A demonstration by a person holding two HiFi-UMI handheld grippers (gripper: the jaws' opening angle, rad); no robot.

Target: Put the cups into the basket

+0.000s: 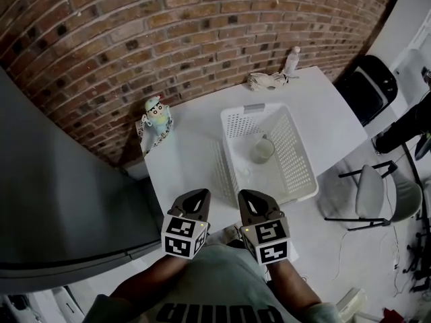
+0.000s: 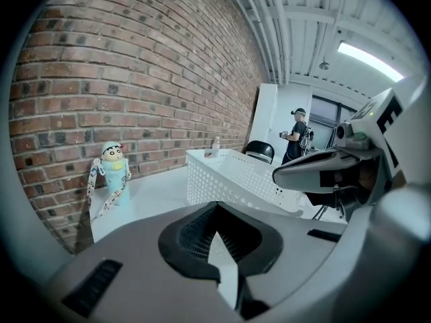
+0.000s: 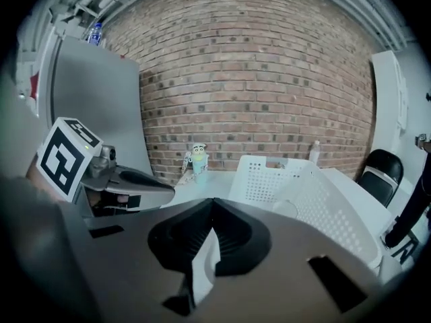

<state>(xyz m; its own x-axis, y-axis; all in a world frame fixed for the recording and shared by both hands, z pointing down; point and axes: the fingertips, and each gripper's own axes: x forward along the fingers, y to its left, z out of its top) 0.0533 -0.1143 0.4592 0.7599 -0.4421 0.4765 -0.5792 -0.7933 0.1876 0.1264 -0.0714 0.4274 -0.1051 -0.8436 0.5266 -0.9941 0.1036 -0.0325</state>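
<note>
A white perforated basket (image 1: 300, 157) stands on the white table (image 1: 185, 157), right of centre. One pale cup (image 1: 261, 149) lies inside it, near the middle. Both grippers hang side by side at the table's near edge, short of the basket and close to the person's body. The left gripper (image 1: 196, 197) has its jaws together with nothing between them. The right gripper (image 1: 250, 198) is likewise shut and empty. In the left gripper view the basket (image 2: 222, 177) is ahead of the shut left gripper (image 2: 217, 208). The right gripper view shows the basket (image 3: 323, 194) beyond the right gripper (image 3: 213, 202).
A cartoon-figure bottle (image 1: 156, 116) stands at the table's far left by the brick wall. A clear plastic bottle (image 1: 291, 59) and a crumpled cloth (image 1: 266, 81) sit at the far edge. A grey chair (image 1: 377, 194) and a black chair (image 1: 367, 86) stand to the right, a grey panel (image 1: 54, 200) to the left.
</note>
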